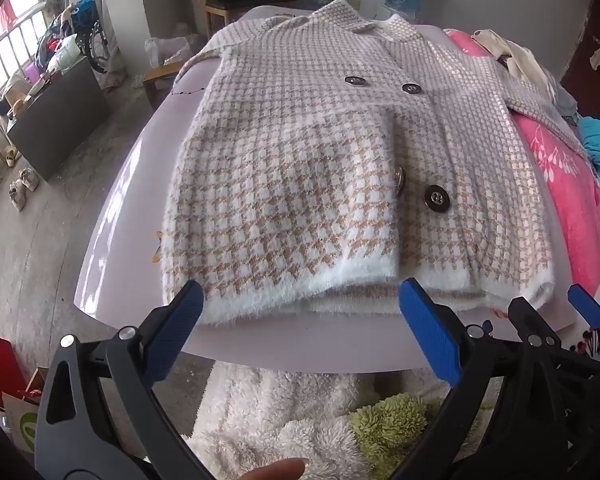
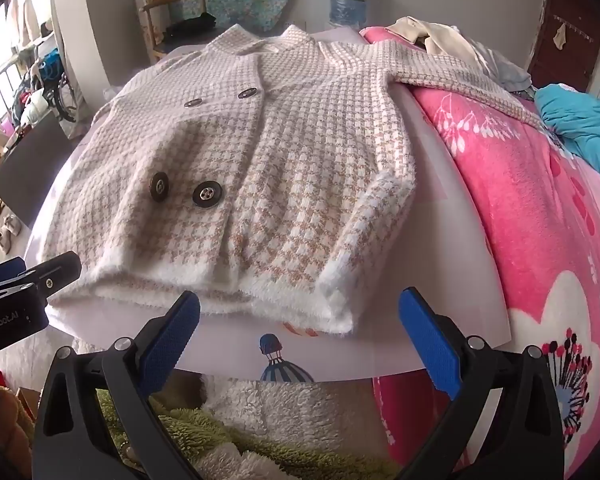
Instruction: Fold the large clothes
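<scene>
A beige and white houndstooth cardigan [image 1: 308,160] with dark round buttons lies flat, front up, on a pale board [image 1: 132,240]; its fluffy white hem faces me. One sleeve [image 2: 460,80] stretches out to the right over the pink blanket. My left gripper [image 1: 300,300] is open just short of the hem's left part, nothing between its blue pads [image 1: 172,336]. My right gripper [image 2: 300,308] is open near the hem's right corner, also holding nothing. The right gripper [image 1: 580,312] also shows at the right edge of the left wrist view.
A pink flowered blanket [image 2: 520,220] covers the bed to the right, with a teal cloth [image 2: 580,124] and pale garments [image 2: 440,40] at its far end. Fluffy white and green clothing [image 1: 300,420] hangs below the board's near edge. A wooden chair [image 2: 172,20] and a water jug [image 2: 348,0] stand behind.
</scene>
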